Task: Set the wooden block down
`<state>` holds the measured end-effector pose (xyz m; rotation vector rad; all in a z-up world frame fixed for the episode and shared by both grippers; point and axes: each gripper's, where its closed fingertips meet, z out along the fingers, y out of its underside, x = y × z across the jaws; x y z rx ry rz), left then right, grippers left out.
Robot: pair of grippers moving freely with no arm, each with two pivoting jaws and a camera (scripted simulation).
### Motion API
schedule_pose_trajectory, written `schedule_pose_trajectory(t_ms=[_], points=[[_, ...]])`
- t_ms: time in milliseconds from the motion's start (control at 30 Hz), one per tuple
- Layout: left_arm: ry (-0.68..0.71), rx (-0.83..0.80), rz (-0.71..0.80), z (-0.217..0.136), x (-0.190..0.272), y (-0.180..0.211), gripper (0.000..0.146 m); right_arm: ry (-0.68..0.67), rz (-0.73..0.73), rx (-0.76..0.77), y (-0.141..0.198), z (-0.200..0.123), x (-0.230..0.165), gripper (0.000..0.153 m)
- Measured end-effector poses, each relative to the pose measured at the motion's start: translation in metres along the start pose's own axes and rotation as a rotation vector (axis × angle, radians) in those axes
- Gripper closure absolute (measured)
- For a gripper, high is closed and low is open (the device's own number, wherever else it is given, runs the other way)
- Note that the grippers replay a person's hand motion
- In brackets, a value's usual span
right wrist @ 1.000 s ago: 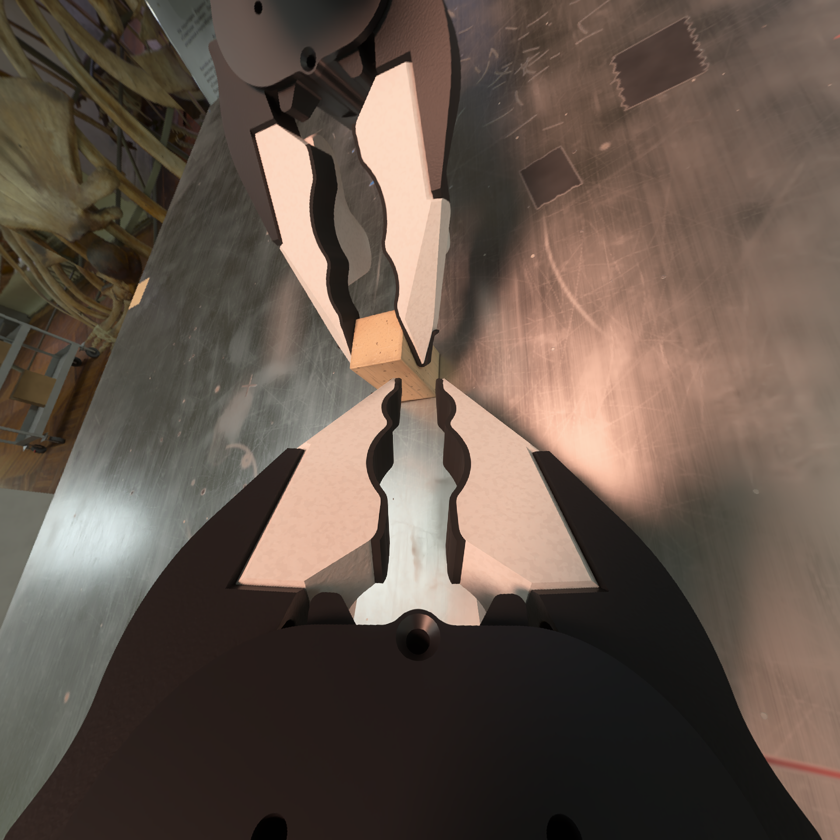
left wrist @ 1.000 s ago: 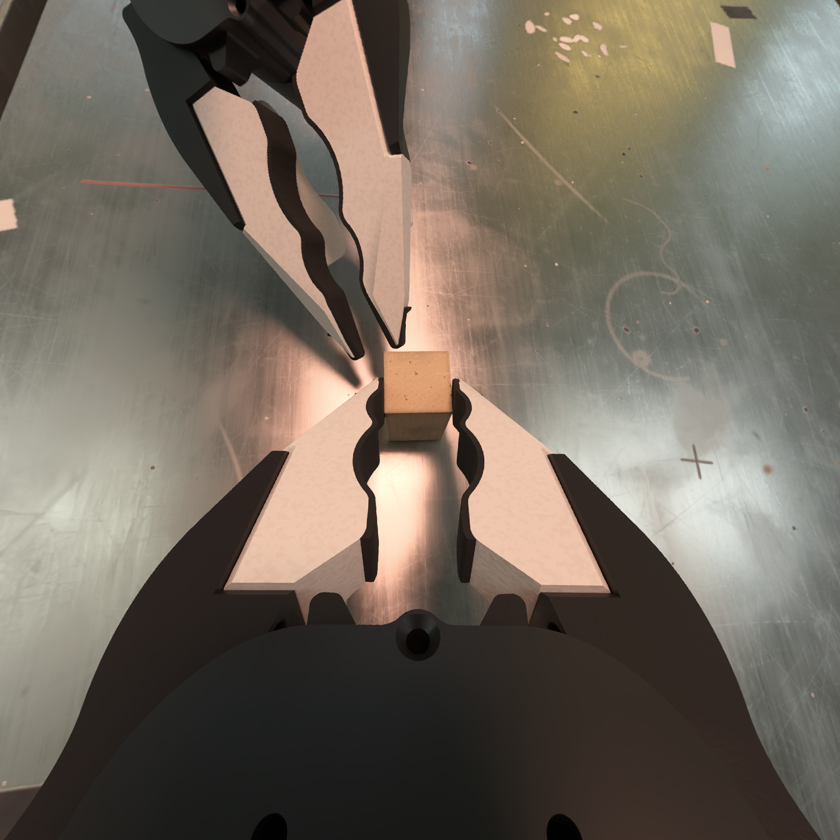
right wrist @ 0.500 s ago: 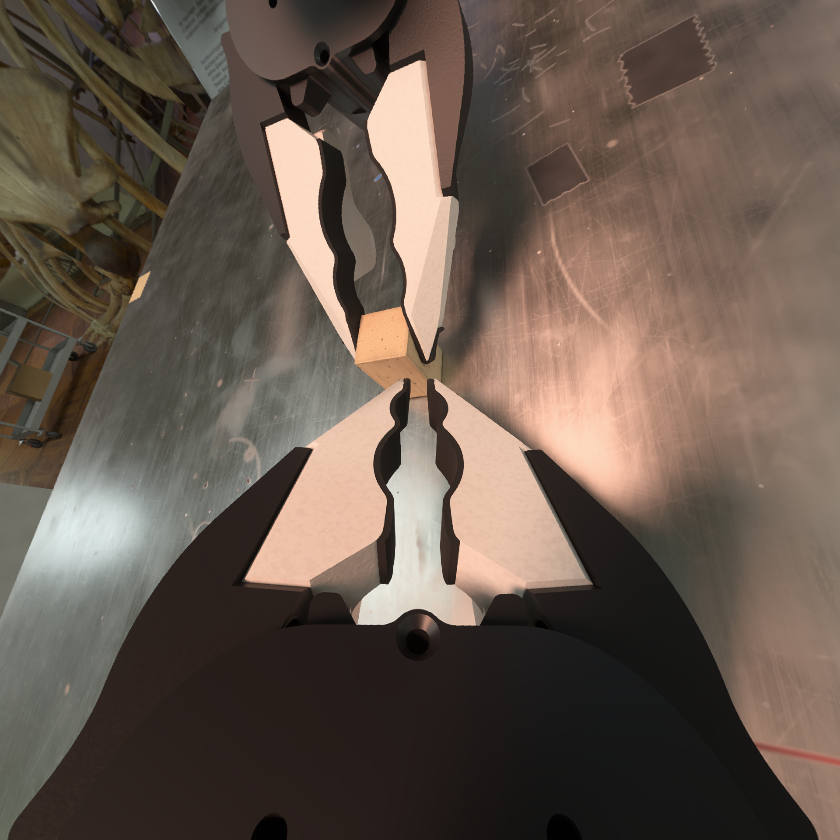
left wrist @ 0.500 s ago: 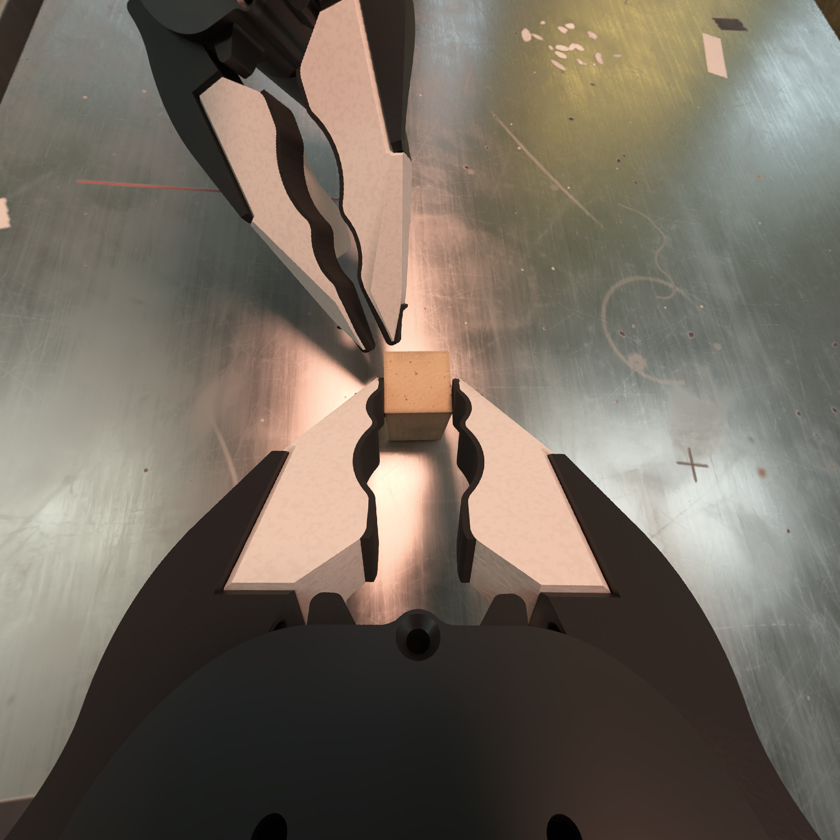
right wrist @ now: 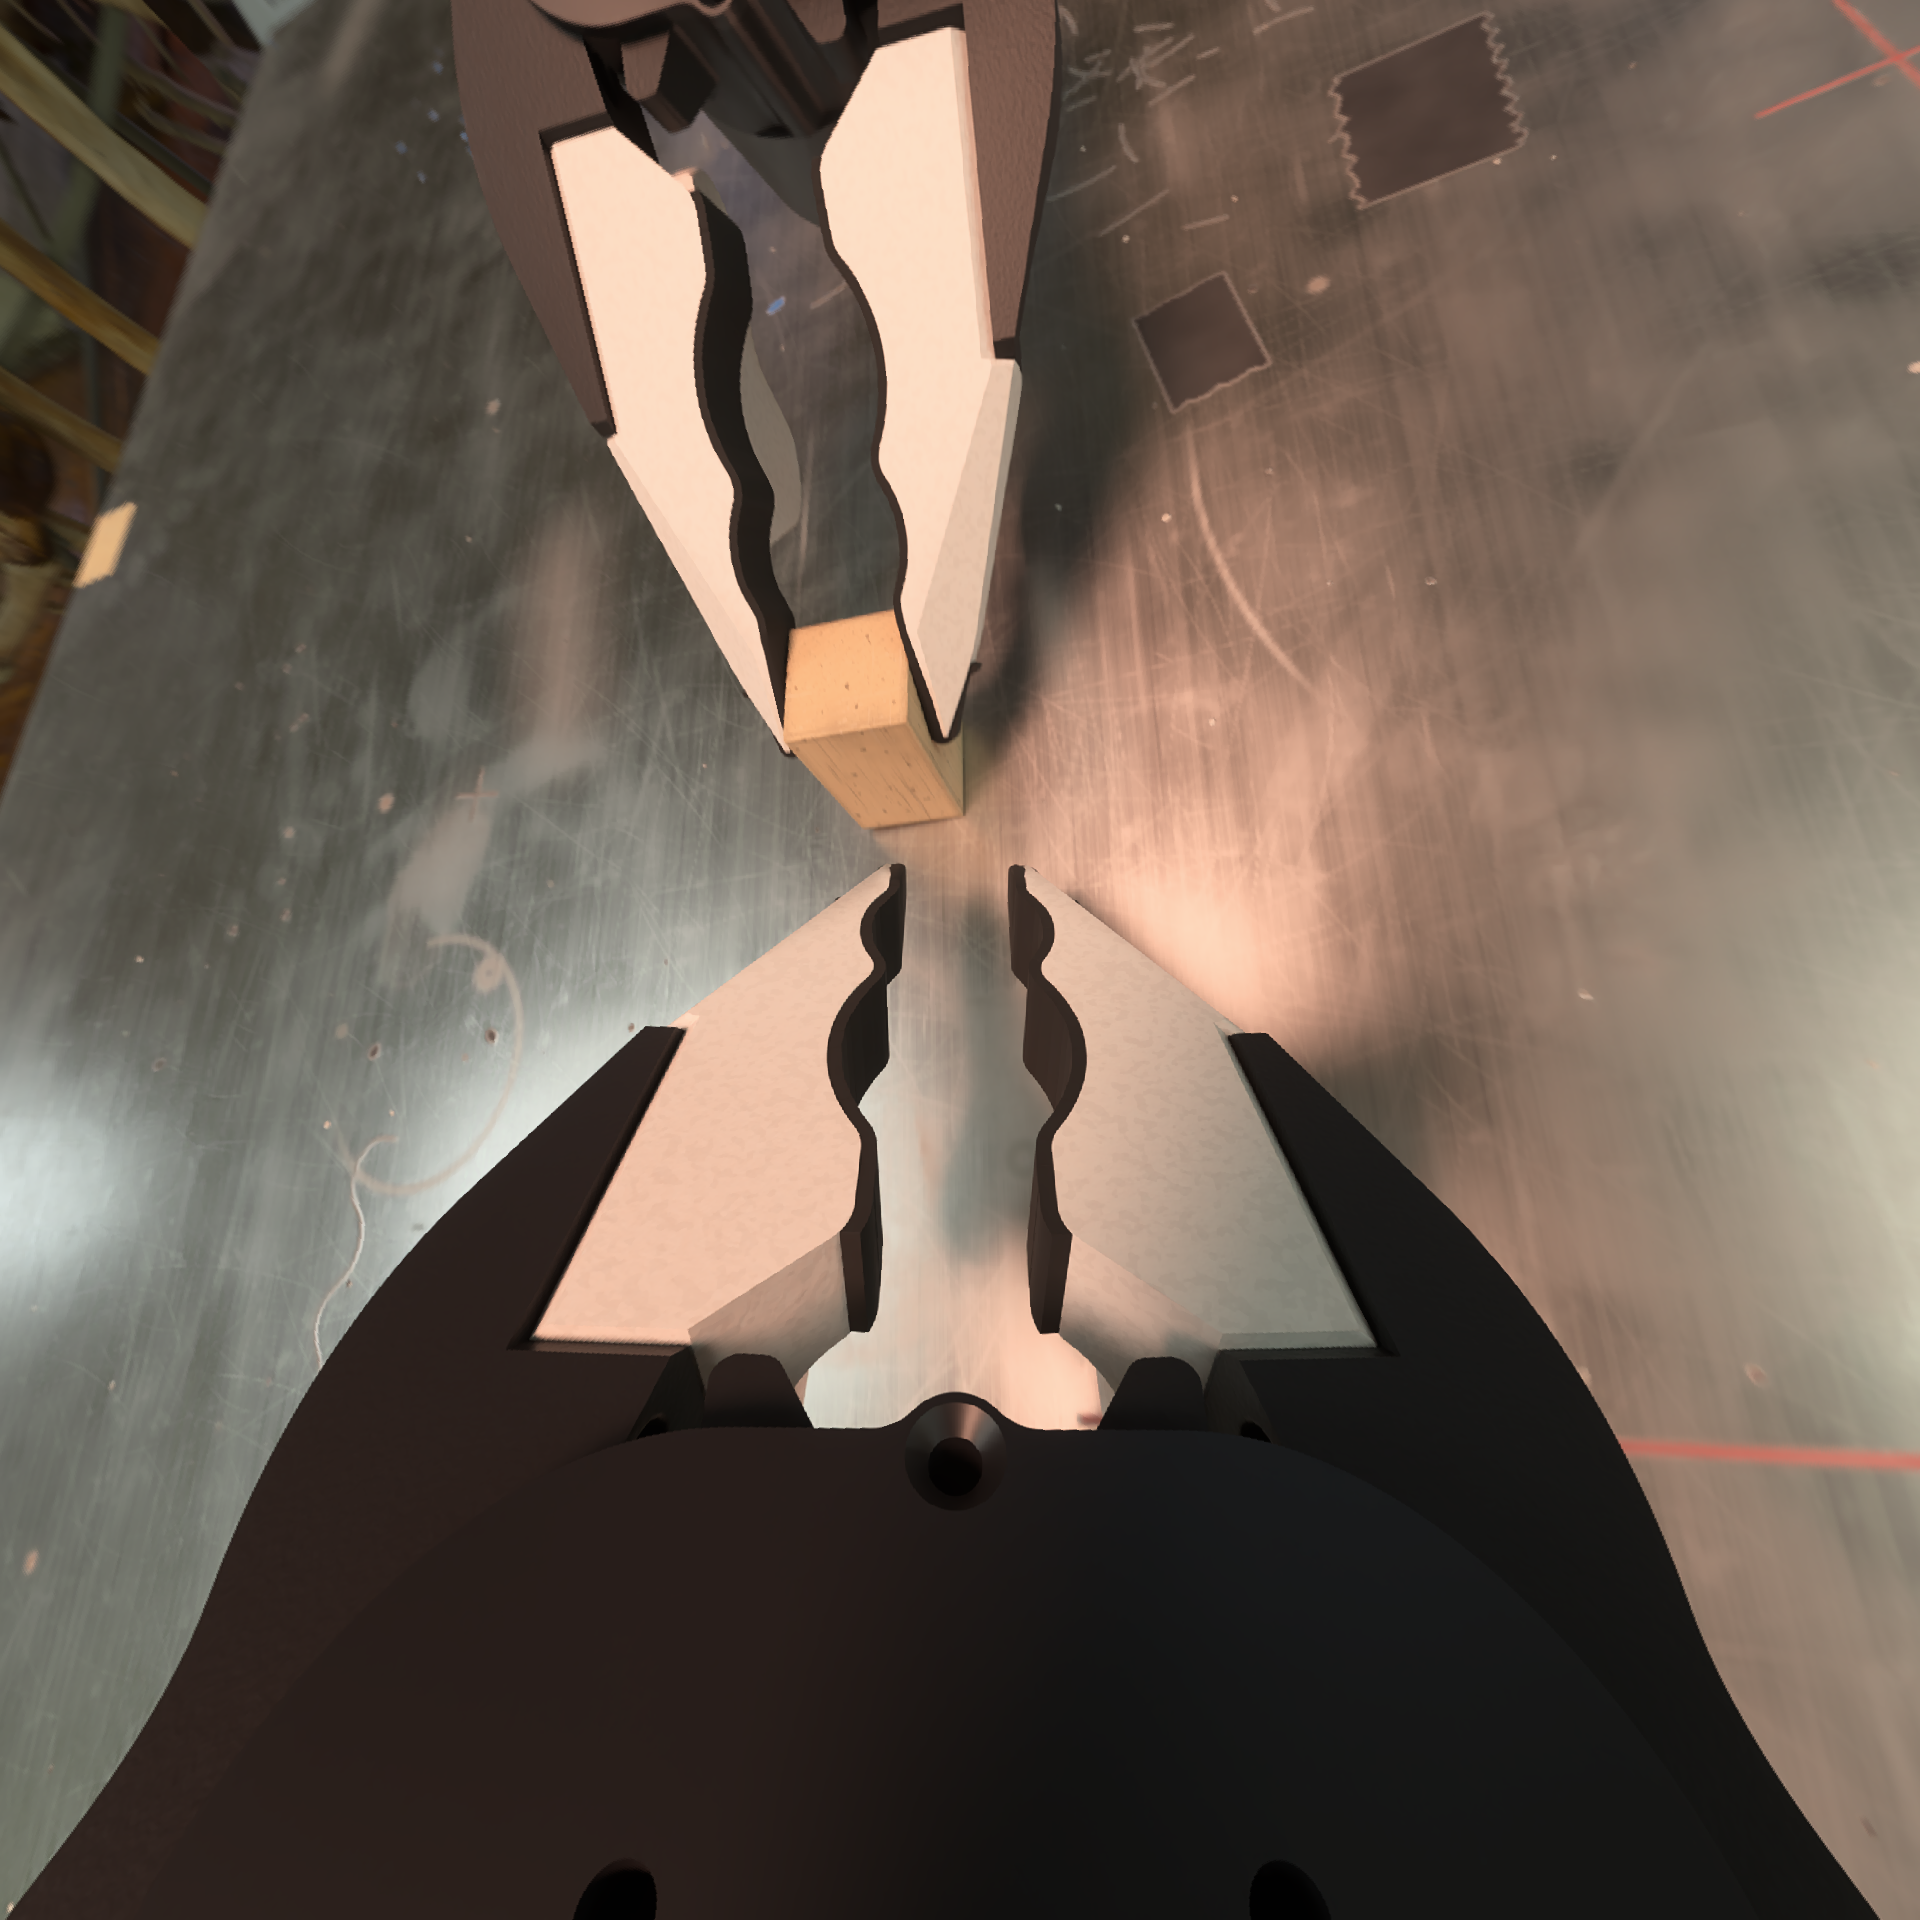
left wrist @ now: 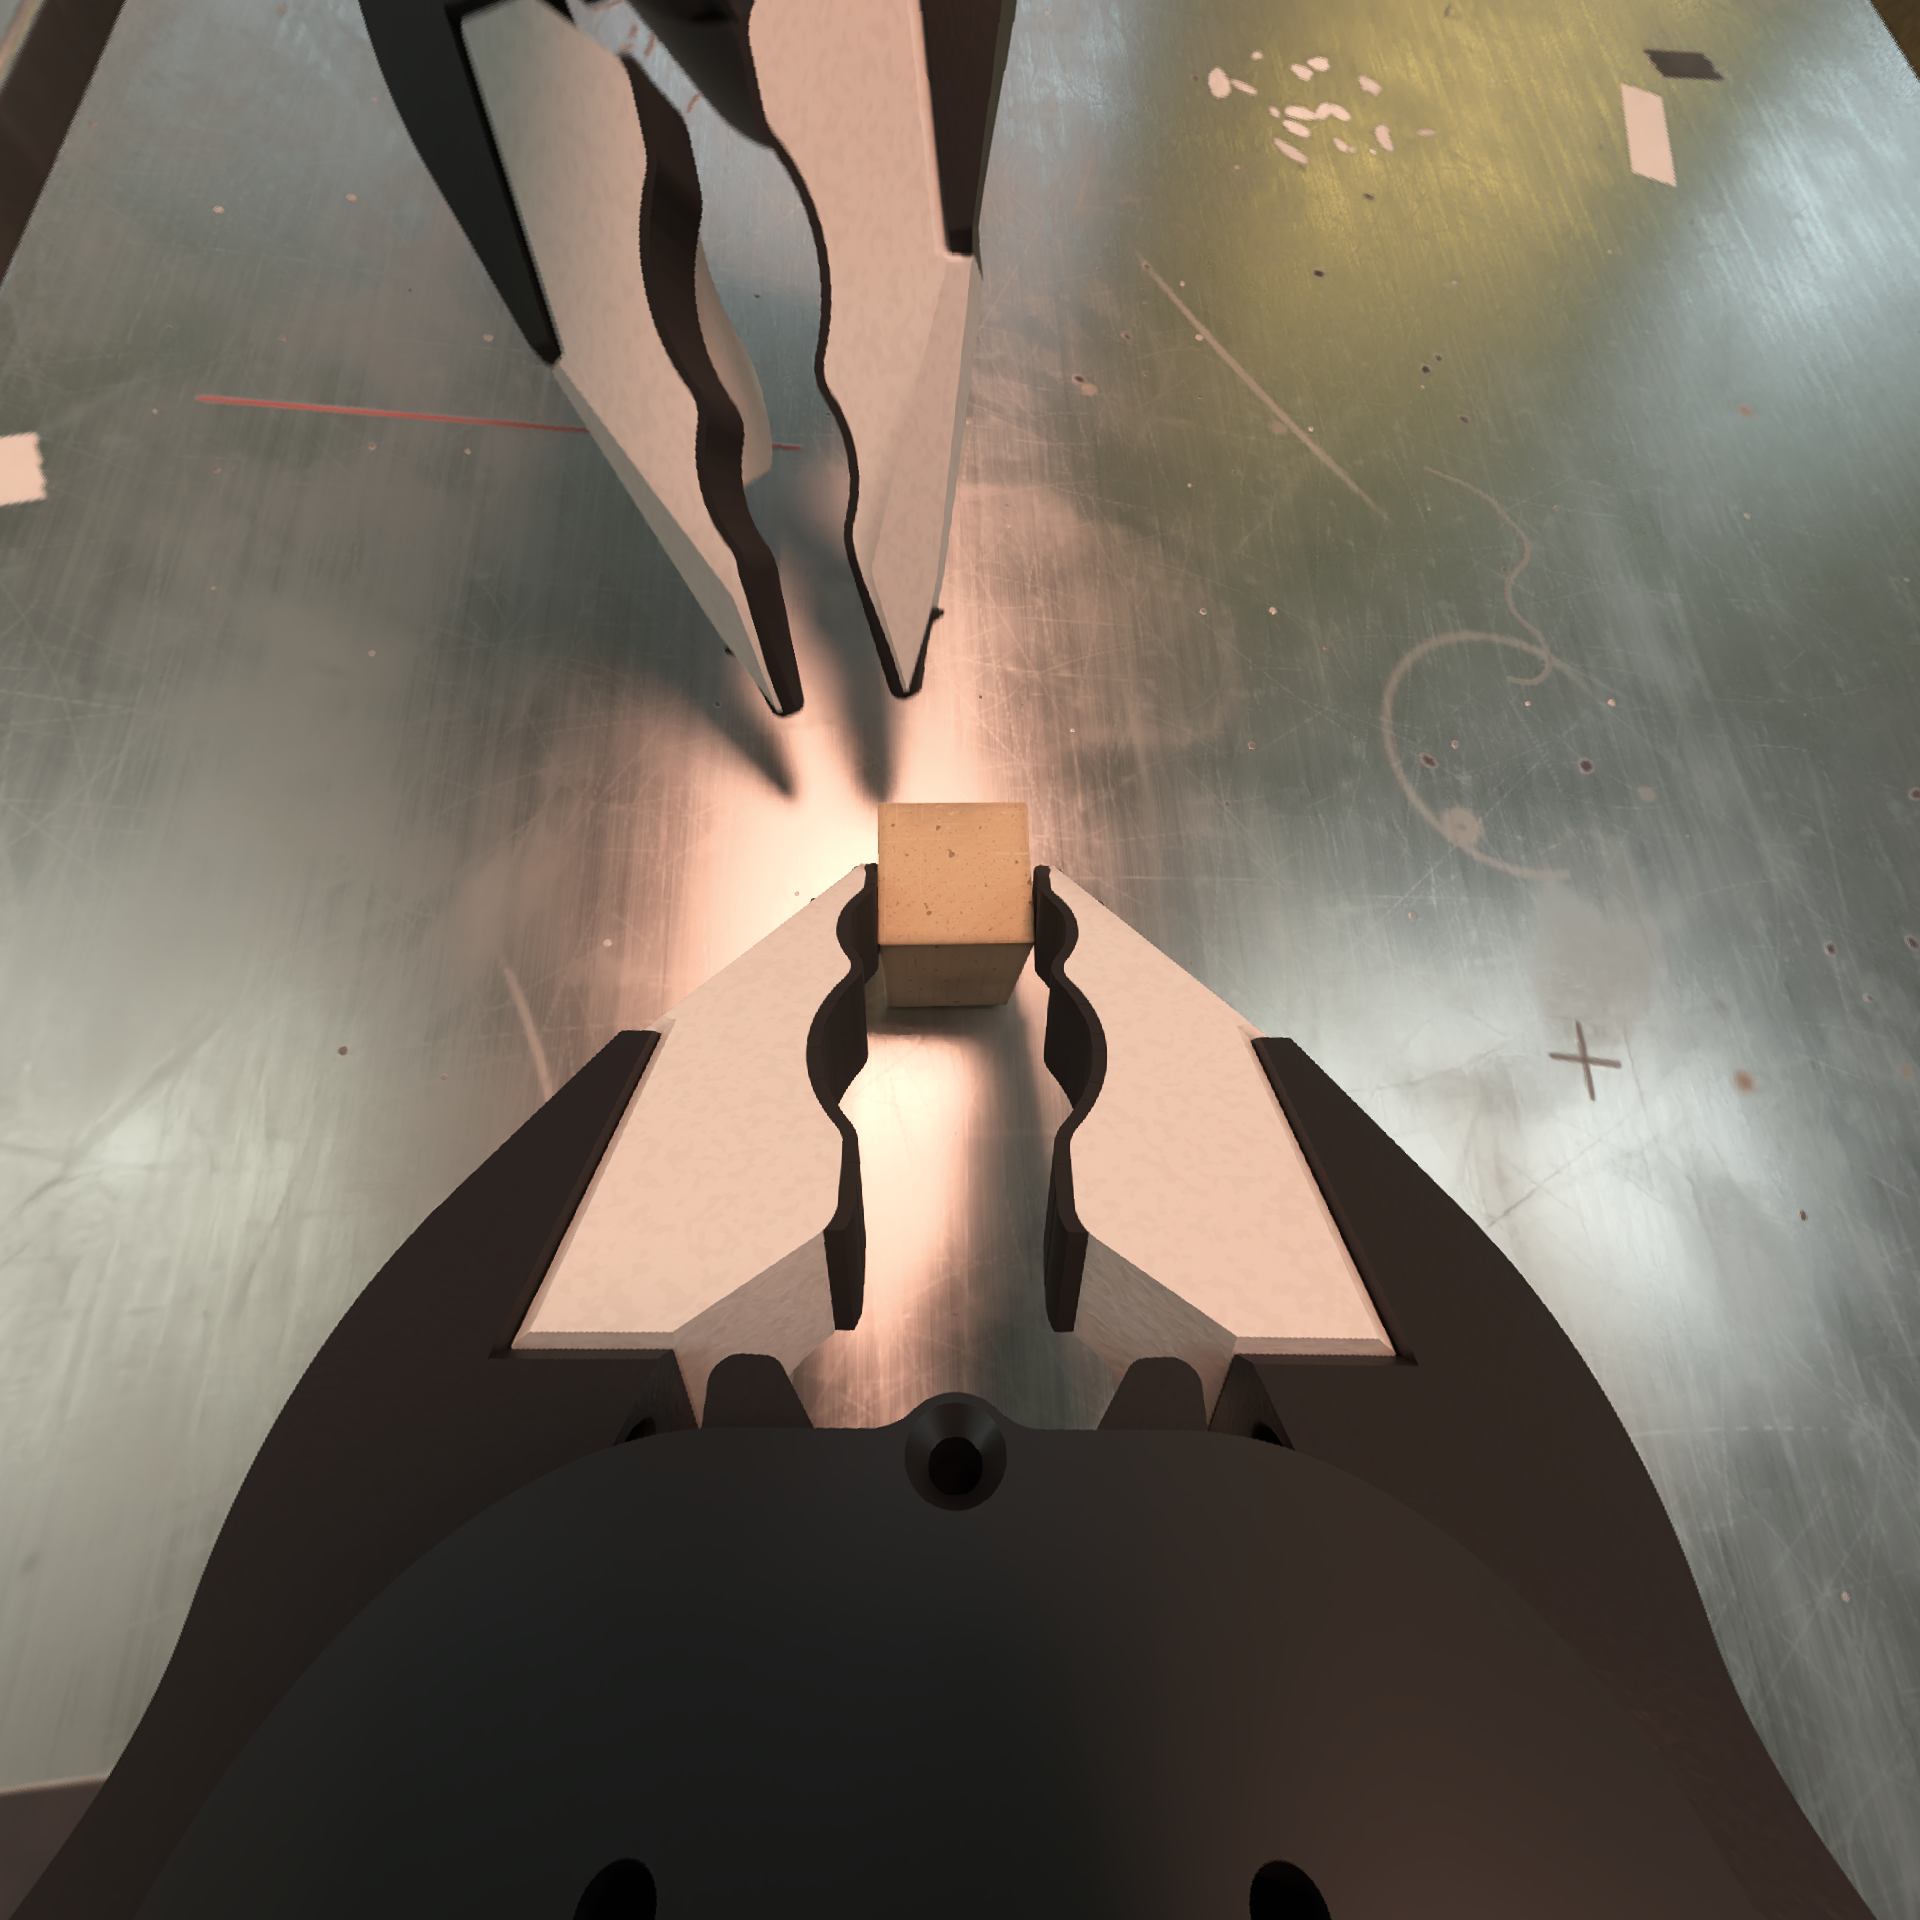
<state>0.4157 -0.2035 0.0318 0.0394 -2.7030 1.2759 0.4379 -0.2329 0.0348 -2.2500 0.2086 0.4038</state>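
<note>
Block pinched at fingertips over scratched steel

Wooden block (left wrist: pixel 952 902): pale, square-ended, faintly speckled, with fine grain lines along its longer side in the right wrist view (right wrist: pixel 871 717). Clamped between the tips of the left gripper (left wrist: pixel 952 883), both pale fingers pressed flat against opposite faces, the wavy dark inner edges behind them left unfilled. Whether resting on the metal table (left wrist: pixel 1558 727) or just above it, cannot tell; lower edge close to the surface, a warm glow reflected beneath.

Right gripper (right wrist: pixel 954 878) parted and holding nothing, tips a narrow gap apart, aimed at the block's near end and clear of it. Same gripper seen from the left wrist view (left wrist: pixel 844 701) slanting down from above, pointed tips short of the block.

Table of brushed, scuffed sheet metal: curling scratches, small pits, a drawn cross (left wrist: pixel 1584 1060), a thin red line (right wrist: pixel 1766 1455), dark patches with torn-looking edges (right wrist: pixel 1200 343).
</note>
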Motion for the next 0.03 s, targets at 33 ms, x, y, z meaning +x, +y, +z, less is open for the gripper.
schedule_pose_trajectory(t_ms=[33], points=[[0.000,-0.001,0.000,-0.0002,0.0000,0.0002,0.117,0.019,-0.006,-0.011,0.0015,-0.0032,0.0008,0.133]])
